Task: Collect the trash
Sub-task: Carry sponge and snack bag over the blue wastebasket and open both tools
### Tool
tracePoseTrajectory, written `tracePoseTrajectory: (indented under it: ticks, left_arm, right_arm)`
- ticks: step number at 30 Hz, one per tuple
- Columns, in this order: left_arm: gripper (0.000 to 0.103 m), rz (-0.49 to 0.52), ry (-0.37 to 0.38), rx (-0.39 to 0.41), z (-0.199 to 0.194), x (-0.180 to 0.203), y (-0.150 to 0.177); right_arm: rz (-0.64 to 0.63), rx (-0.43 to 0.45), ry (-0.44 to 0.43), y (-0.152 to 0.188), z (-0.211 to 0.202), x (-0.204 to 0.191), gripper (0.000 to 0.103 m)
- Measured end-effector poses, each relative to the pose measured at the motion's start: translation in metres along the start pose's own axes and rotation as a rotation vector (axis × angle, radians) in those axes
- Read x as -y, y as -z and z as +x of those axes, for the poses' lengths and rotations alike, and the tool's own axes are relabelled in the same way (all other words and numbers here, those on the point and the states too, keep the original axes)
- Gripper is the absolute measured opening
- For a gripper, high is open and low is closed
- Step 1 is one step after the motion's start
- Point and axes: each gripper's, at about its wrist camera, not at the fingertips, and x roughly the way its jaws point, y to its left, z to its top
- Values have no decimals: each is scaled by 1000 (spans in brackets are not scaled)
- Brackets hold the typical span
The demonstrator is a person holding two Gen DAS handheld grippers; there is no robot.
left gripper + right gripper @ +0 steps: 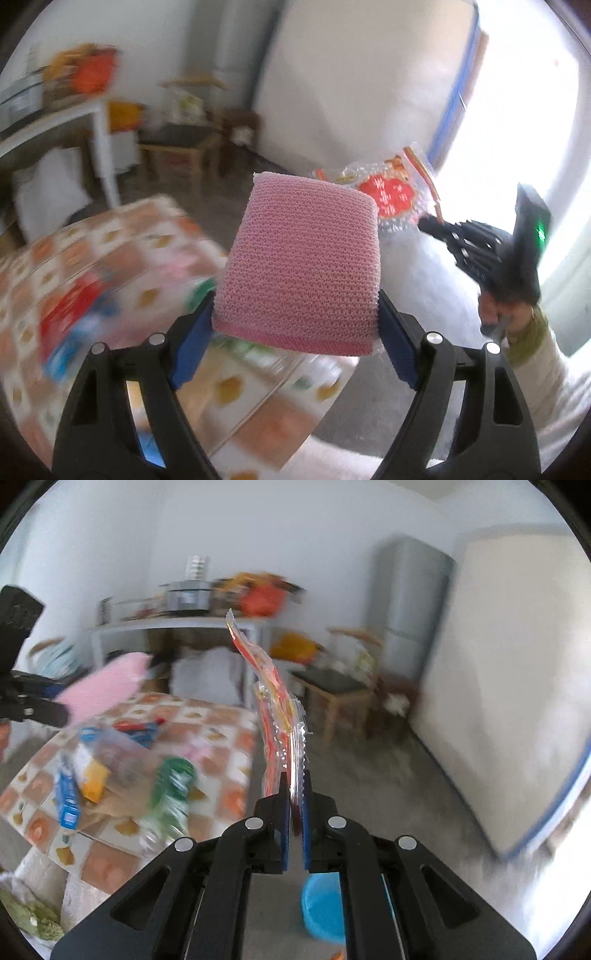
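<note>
My left gripper (295, 317) is shut on a pink foam net sleeve (303, 266) and holds it in the air above the table. The sleeve also shows blurred in the right wrist view (107, 686). My right gripper (294, 794) is shut on a clear plastic snack wrapper with red and orange print (275, 698), which stands up from the jaws. That wrapper also shows in the left wrist view (388, 192), held by the right gripper (430, 221). Several pieces of trash lie on the checked tablecloth (225, 716): a green bottle (173, 782), a blue carton (66, 794), a yellow packet (94, 779).
A blue bucket (321, 908) stands on the grey floor below my right gripper. A white counter (166, 624) with clutter stands at the back, wooden chairs (340, 690) and a grey fridge (410, 605) to the right. A white wall panel (517, 664) is close on the right.
</note>
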Motion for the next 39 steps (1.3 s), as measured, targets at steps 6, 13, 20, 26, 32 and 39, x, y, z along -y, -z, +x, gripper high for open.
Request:
tracePoseTrajectory:
  ticks: [6,13,20,26,32,39]
  left_arm:
    - [79,33,72,-300,165,55,-57]
    - [79,-70,103,-591,325,82,-50]
    - [82,-134,74,-700,420,89,-43]
    - [89,-190,-12,-671,458,92,-42]
    - [89,-180,13,-647,457,96,-50]
    - [89,-103,108,-532,389,119,-84]
  right_arm:
    - [257,-124,69,70,32,66,5]
    - [497,-272,92,143,97,119,5]
    - [691,-365,101,188,156,157,7]
    - [748,-436,101,231,204,177,30]
    - [813,-435,163,260,198,187,35]
    - [808,-390,209,260,148,177,36]
